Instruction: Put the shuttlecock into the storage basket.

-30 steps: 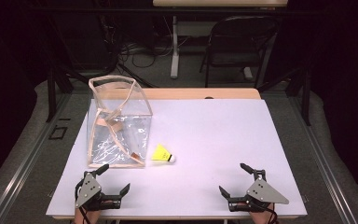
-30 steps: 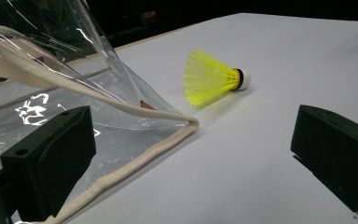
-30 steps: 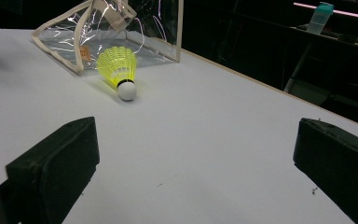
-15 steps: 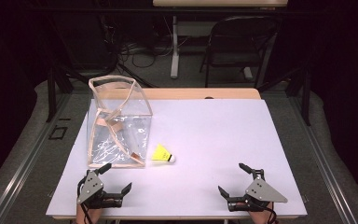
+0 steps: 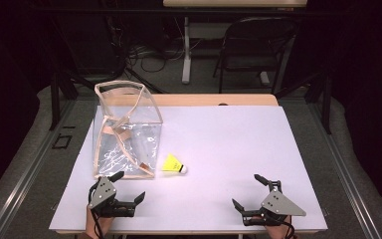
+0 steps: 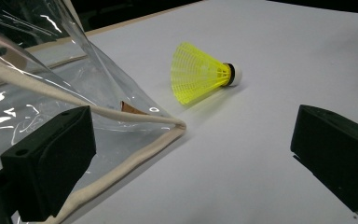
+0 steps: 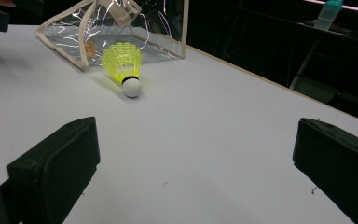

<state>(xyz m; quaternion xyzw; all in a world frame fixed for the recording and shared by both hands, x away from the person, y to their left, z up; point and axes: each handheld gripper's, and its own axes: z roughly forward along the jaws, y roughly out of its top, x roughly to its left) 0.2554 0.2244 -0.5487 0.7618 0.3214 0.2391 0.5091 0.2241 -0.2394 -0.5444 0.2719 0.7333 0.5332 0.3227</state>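
While I am holding my left tool (image 5: pixel 124 191) released — nearer (jaws spread) — the shuttlecock (image 5: pixel 174 164) is lying ahead-right, cork pointing right.

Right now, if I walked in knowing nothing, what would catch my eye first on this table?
Probably the bright yellow shuttlecock lying on its side on the white table, just right of a clear plastic bag with cream trim. Next, the two black hand-held grippers at the near edge, left and right, both open.
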